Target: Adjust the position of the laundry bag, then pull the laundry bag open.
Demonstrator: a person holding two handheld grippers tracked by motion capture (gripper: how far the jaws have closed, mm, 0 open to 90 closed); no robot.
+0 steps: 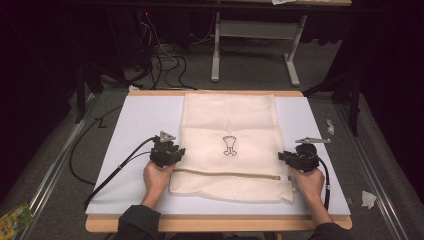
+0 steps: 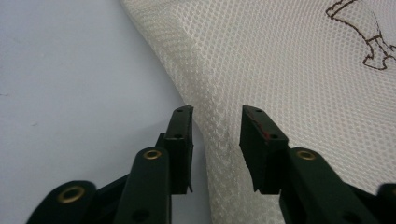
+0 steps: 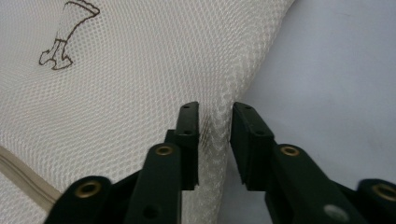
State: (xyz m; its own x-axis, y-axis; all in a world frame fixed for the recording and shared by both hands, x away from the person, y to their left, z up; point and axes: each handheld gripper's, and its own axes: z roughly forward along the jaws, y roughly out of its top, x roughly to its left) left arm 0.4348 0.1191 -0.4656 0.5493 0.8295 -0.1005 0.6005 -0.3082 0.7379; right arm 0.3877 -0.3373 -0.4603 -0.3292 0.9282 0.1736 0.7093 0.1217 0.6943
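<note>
A cream mesh laundry bag (image 1: 230, 117) lies flat on the white board (image 1: 135, 120), with a small brown logo (image 1: 229, 145) at its middle and a zipper (image 1: 230, 174) near the front edge. My left gripper (image 1: 179, 151) sits at the bag's left edge. In the left gripper view the left gripper (image 2: 215, 126) stands open, the mesh bag (image 2: 280, 56) edge lying between the jaws without being pinched. My right gripper (image 1: 282, 156) is at the bag's right edge. The right gripper (image 3: 214, 121) is open too, with a raised fold of the mesh bag (image 3: 140, 70) between its jaws.
The board rests on a wooden table (image 1: 220, 223). Black cables (image 1: 112, 172) trail off the left side, and another runs by the right hand. White desk legs (image 1: 216, 50) stand on the floor behind. Paper scraps (image 1: 368, 198) and a green packet (image 1: 15, 218) lie on the floor.
</note>
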